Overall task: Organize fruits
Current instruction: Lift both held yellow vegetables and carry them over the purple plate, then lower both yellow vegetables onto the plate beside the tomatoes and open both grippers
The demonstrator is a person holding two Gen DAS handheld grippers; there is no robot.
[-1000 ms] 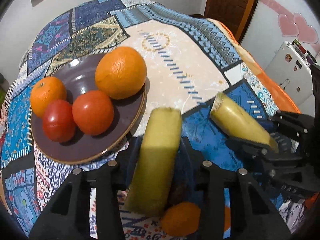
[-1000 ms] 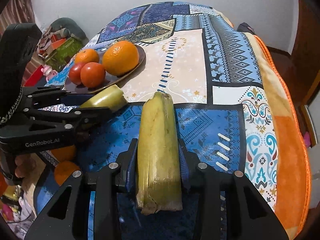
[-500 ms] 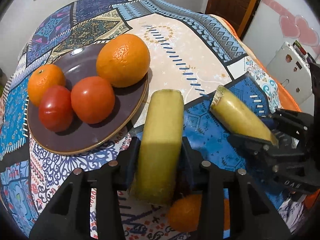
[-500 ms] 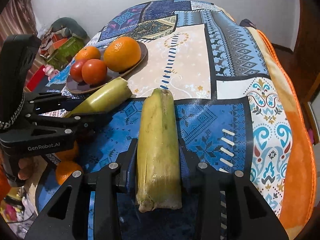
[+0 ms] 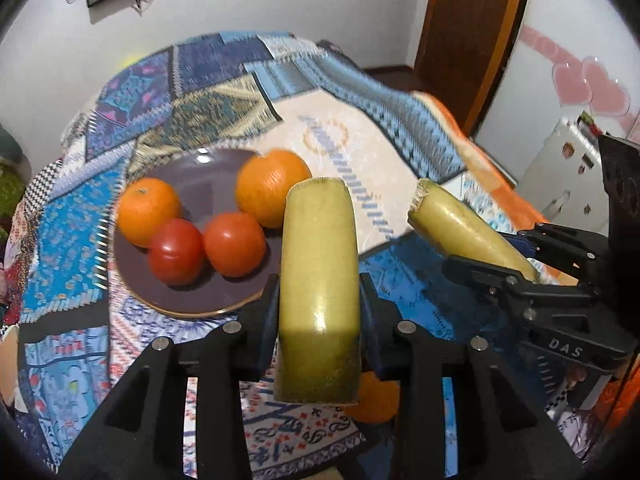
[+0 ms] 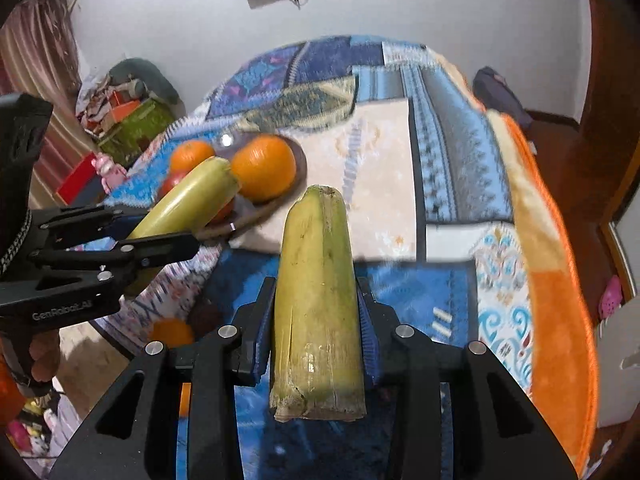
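Each hand holds a gripper, and each gripper holds a yellow-green banana piece. The left gripper (image 5: 320, 308) has its fingers (image 5: 264, 312) squeezed narrow on the left banana piece (image 5: 318, 264). The right gripper (image 6: 318, 320) has its fingers squeezed narrow on the right banana piece (image 6: 316, 300). Both pieces are up in the air, not on the plate.

The plate (image 5: 224, 300) is dark purple and sits on a desk covered by a colorful cloth (image 5: 360, 140). On the plate are a big orange (image 5: 268, 188), a small orange (image 5: 146, 210) and two tomatoes (image 5: 234, 242). Another small orange (image 5: 372, 400) lies on the cloth nearer the person than the plate.

The left banana piece points long-ways away from the fingers. Its far tip is over the plate's right edge, just beside the big orange. The right banana piece also points forward, but it is well to the right of the plate, over the blue part of the cloth. So the left hand looks nearer to the plate and could probably put its piece down first. The empty spot on the plate is at the near edge, in front of the tomatoes
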